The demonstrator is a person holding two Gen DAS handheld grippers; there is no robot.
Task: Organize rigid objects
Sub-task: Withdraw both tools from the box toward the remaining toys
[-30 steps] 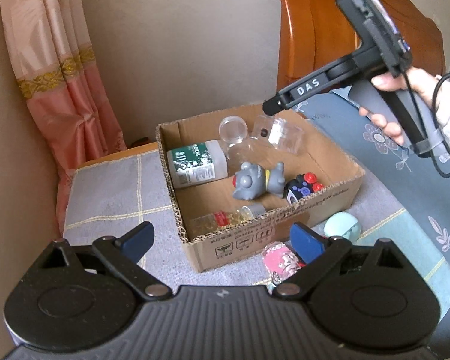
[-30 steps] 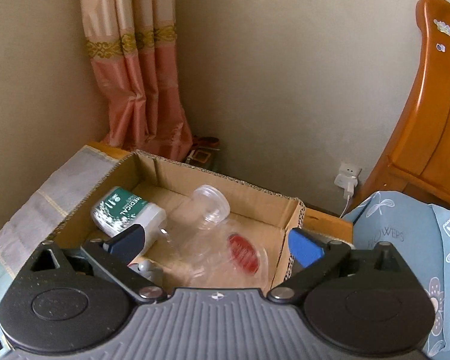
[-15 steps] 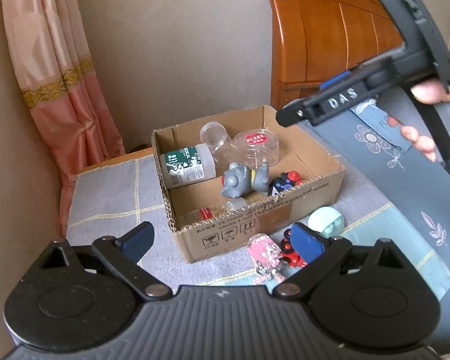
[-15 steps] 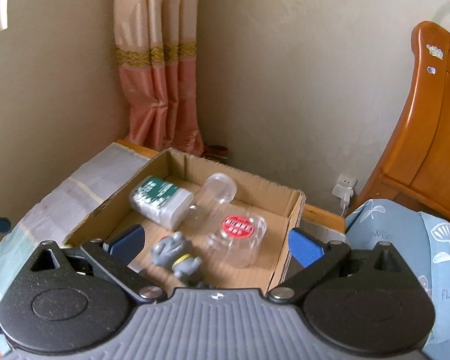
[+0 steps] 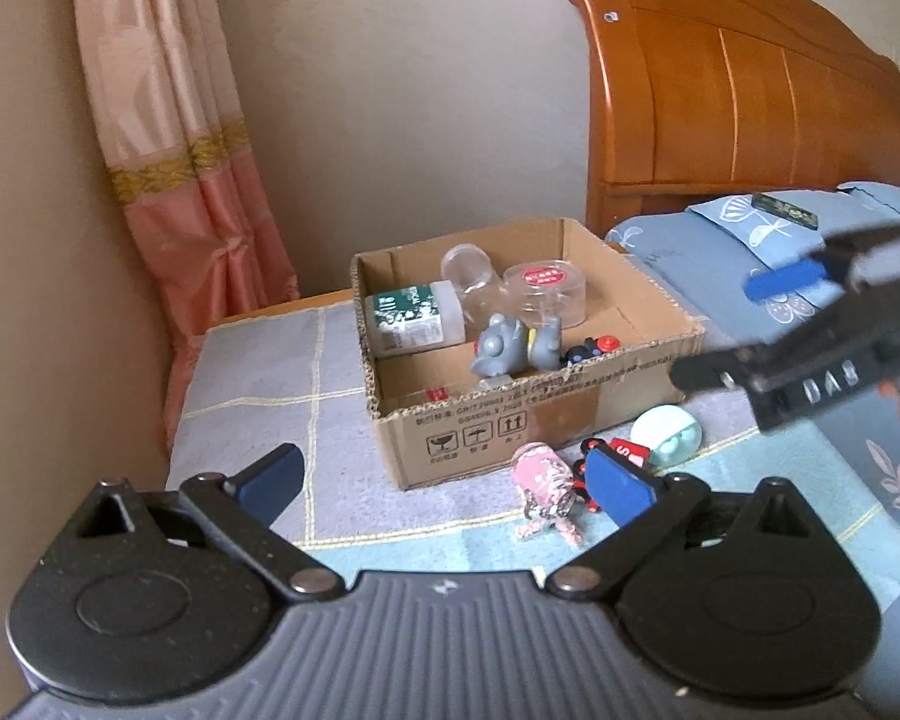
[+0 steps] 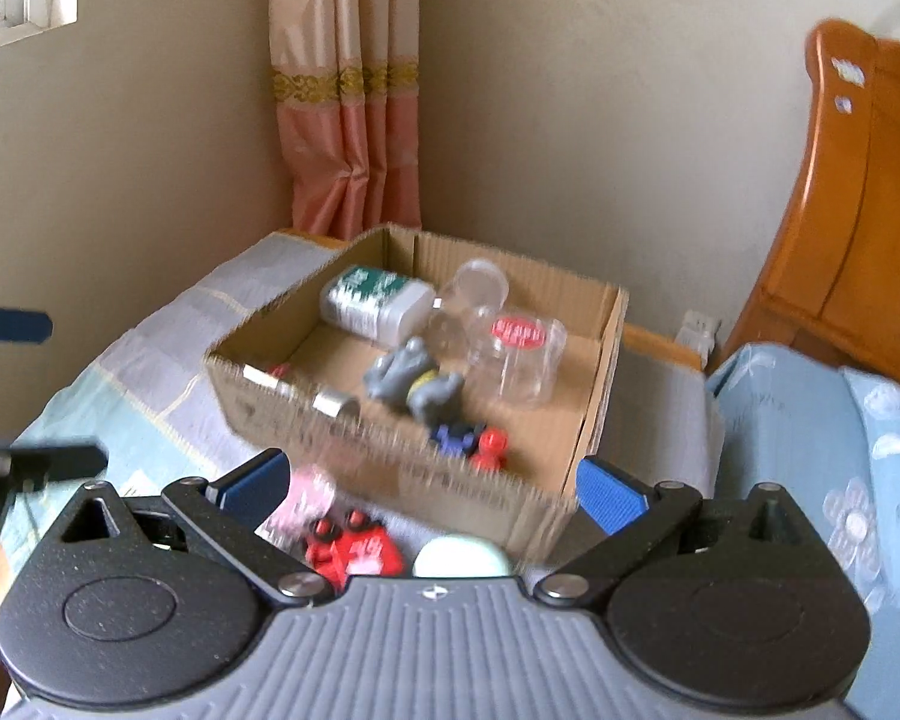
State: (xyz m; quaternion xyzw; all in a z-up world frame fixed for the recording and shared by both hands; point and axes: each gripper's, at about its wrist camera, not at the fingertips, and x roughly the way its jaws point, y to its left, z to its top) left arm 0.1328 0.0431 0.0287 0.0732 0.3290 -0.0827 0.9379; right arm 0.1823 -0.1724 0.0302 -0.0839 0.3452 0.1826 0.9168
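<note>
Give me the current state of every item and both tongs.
Cardboard box: open-topped, partly filled.
White bottle: lying in box.
Red-lidded clear tub: in box.
Grey toy: in box, tipped.
Pink figure: outside, lying.
Mint case: outside.
Left tongs: open, empty.
Right tongs: open, empty.

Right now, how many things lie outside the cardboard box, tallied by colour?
Pink: 1, the keychain figure
Red: 1, the toy car
Mint green: 1, the round case
Total outside the cardboard box: 3
</note>
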